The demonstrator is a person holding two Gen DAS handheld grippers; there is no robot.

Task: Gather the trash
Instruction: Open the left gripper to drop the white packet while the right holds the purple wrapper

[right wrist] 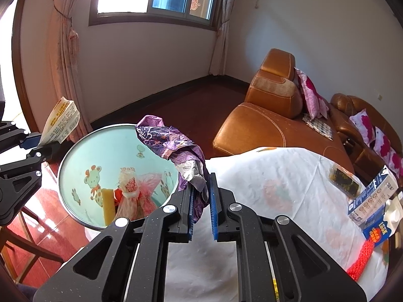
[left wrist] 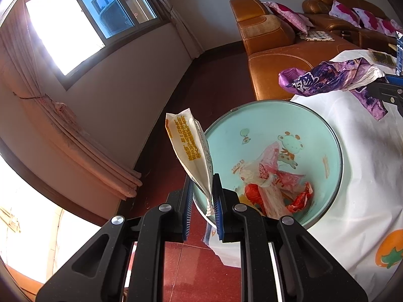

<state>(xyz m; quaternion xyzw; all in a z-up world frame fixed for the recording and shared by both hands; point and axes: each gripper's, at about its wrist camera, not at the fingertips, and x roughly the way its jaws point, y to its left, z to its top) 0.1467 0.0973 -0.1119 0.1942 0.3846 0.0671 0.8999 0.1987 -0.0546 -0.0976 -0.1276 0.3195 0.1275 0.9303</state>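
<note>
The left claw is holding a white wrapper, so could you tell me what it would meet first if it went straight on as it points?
Probably the teal bin: the left claw points at its near rim, though depth is unclear.

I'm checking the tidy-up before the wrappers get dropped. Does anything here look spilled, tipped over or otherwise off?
Nothing has spilled. On the white tablecloth, a blue carton lies on its side rather than upright, near the table's far right edge. The bin holds its trash inside, and each tool grips its wrapper cleanly.
</note>
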